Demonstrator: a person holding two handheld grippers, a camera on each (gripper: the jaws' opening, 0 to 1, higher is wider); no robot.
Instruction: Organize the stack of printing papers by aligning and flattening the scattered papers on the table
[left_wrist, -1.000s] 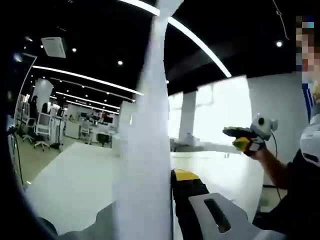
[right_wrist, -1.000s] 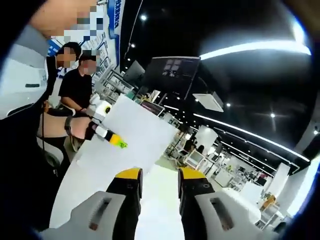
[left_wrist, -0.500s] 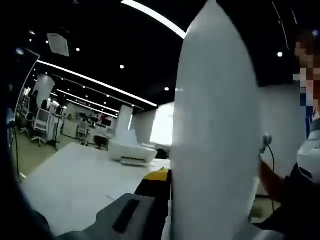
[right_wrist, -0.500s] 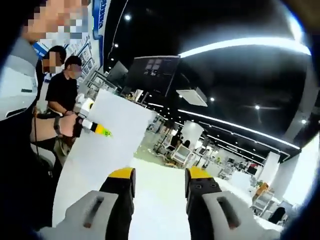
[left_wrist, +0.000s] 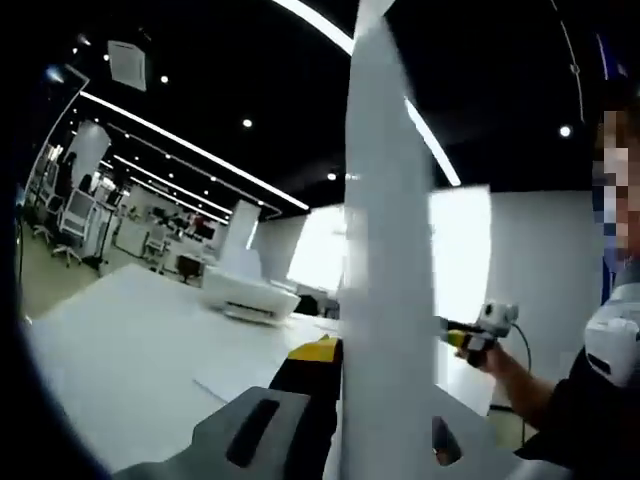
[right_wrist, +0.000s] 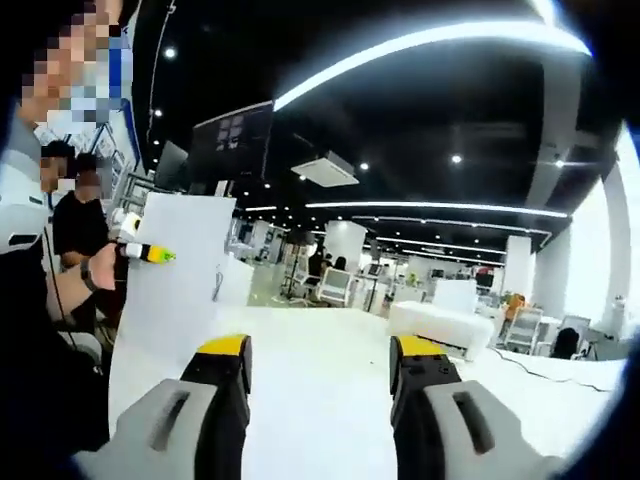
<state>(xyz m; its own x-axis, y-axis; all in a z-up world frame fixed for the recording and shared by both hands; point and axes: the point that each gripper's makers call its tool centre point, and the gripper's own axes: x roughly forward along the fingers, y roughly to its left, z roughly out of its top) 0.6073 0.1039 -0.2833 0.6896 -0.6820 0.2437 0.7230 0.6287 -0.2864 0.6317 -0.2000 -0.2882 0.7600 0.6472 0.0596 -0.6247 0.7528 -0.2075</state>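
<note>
A white sheet of paper (left_wrist: 385, 300) stands upright, edge-on and blurred, hiding one jaw of the left gripper (left_wrist: 375, 385) clamped on it. The right gripper (right_wrist: 322, 362) hangs over the table (right_wrist: 330, 400) — jaws spread, nothing between them.

I see a big room with a black ceiling (right_wrist: 420, 120) and long white light strips (right_wrist: 420, 40) at twelve o'clock. Office chairs (left_wrist: 70, 215) stand far off at nine o'clock, past the white bench (left_wrist: 110, 340).
</note>
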